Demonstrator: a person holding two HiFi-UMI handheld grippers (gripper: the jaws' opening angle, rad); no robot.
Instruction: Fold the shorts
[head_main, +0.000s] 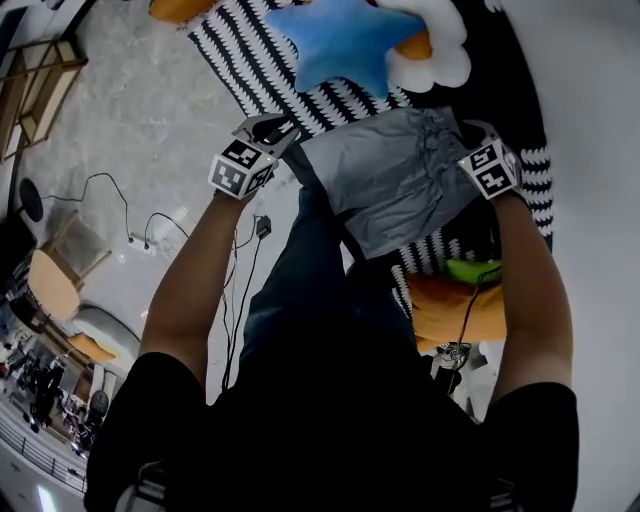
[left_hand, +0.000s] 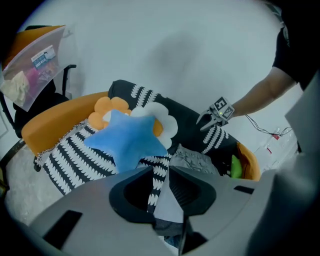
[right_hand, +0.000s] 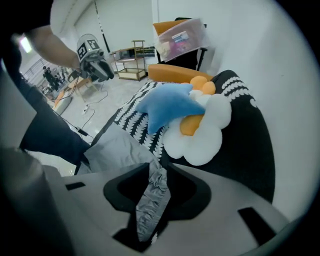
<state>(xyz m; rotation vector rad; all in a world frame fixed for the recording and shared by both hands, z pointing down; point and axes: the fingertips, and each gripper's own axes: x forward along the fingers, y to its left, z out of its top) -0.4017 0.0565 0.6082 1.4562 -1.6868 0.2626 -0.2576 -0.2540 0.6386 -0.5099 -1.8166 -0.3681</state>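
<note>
Sofa (left_hand: 54, 124): orange, against a white wall; it carries everything here.
Striped throw (head_main: 245, 62): black and white, covering the seat to its front edge.
Shorts (head_main: 400, 180): grey, spread wide at the front edge of the seat, apparently to be laid flat for folding.
Star cushion (head_main: 340, 40): blue, at the back of the seat, clear of the shorts.
Flower cushion (head_main: 445, 55): white with an orange centre, tucked under the star.
Left gripper (head_main: 276, 133): at the shorts' left corner, jaws partly apart, cloth loose between them.
Right gripper (head_main: 476, 135): at the right corner, jaws narrowly apart around a hanging strip of cloth.
</note>
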